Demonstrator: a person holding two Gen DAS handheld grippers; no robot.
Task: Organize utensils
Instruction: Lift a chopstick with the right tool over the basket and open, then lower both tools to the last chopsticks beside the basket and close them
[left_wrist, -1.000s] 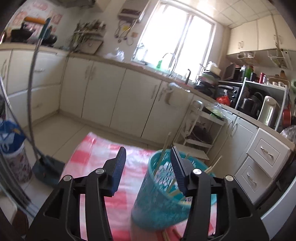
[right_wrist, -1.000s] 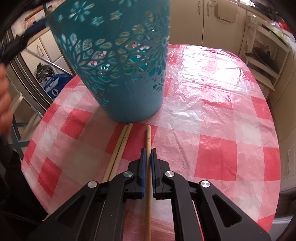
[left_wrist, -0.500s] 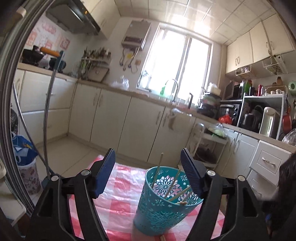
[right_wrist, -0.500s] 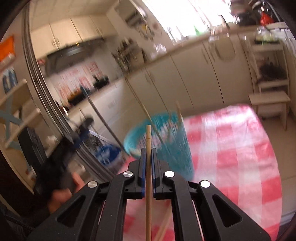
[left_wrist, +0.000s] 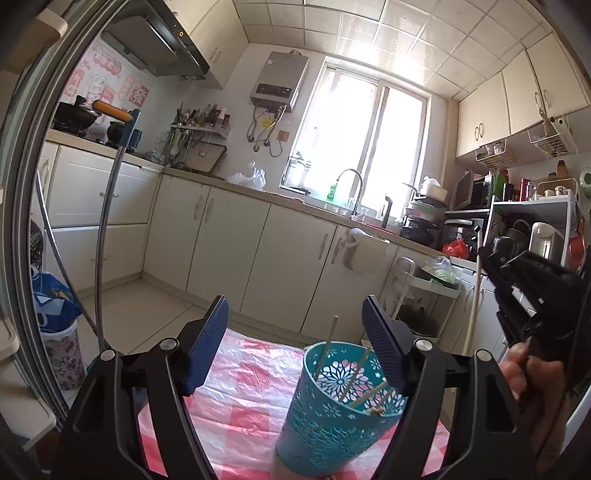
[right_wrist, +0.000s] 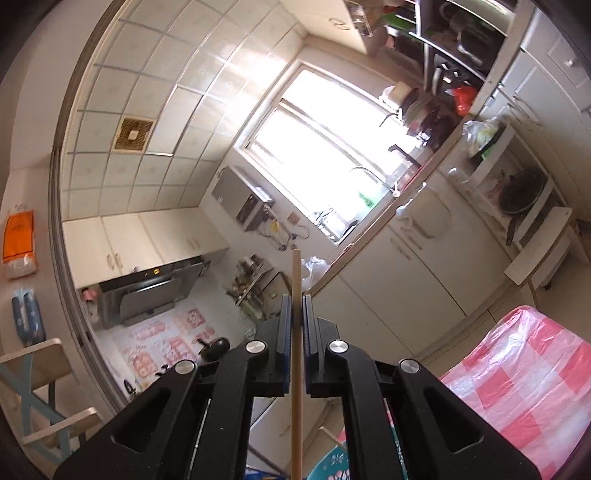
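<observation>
My left gripper (left_wrist: 295, 343) sits level, jaws wide apart, nothing between them. Just past it the teal holder (left_wrist: 332, 410) stands on the checked tablecloth (left_wrist: 236, 387), a few chopsticks inside. My right gripper (right_wrist: 294, 321), raised and rolled, is clamped on one pale wooden chopstick (right_wrist: 296, 369), its tip poking beyond the pads.

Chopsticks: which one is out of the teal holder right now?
The chopstick clamped in the right gripper, held upright above and to the right of the teal holder. The other chopsticks lean inside that holder.
</observation>
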